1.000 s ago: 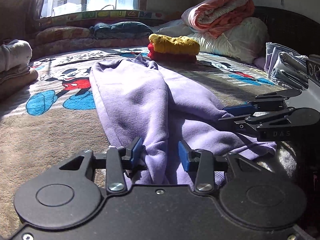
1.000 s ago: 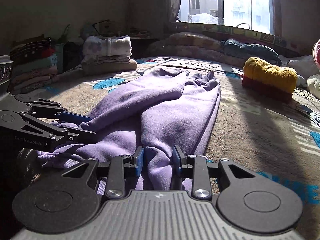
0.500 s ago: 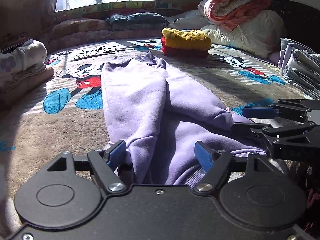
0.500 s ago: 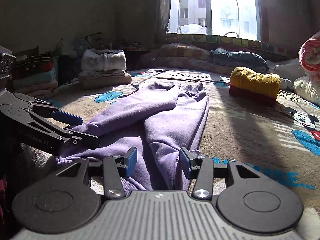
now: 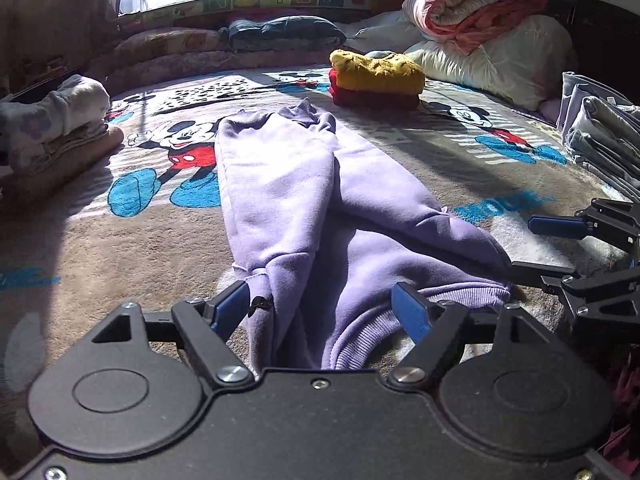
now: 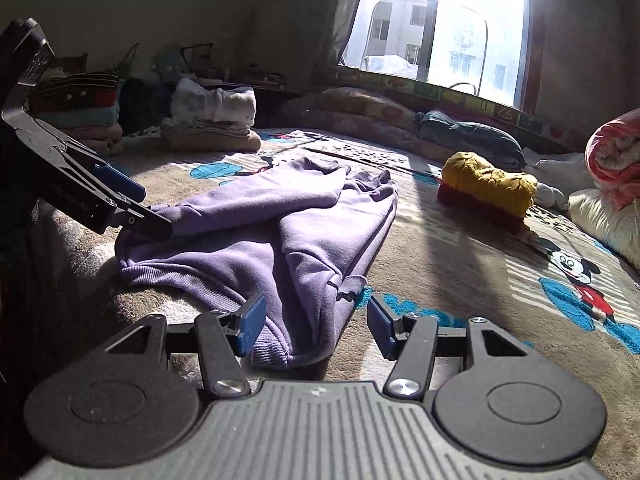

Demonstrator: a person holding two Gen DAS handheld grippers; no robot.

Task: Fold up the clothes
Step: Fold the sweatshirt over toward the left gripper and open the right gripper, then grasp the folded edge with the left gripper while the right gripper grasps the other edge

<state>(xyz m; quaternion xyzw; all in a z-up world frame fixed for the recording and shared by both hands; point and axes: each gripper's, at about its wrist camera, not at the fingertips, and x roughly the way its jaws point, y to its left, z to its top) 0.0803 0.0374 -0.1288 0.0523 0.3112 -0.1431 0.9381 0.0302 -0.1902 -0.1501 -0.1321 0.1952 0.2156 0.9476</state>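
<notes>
- Lilac sweatshirt (image 5: 280,184) on a tan blanket (image 5: 120,248) printed with cartoon mice in red, blue and black.
- Mustard knit (image 5: 378,72) tops a red one (image 5: 372,100).
- Gripper pads (image 6: 251,324) are blue.

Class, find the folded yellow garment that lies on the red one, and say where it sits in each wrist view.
Left wrist view: yellow garment upper centre, right of the middle, beyond the purple sweatshirt.
Right wrist view: yellow garment right of centre, right of the purple sweatshirt.
Shared landmark: the purple sweatshirt.
</notes>
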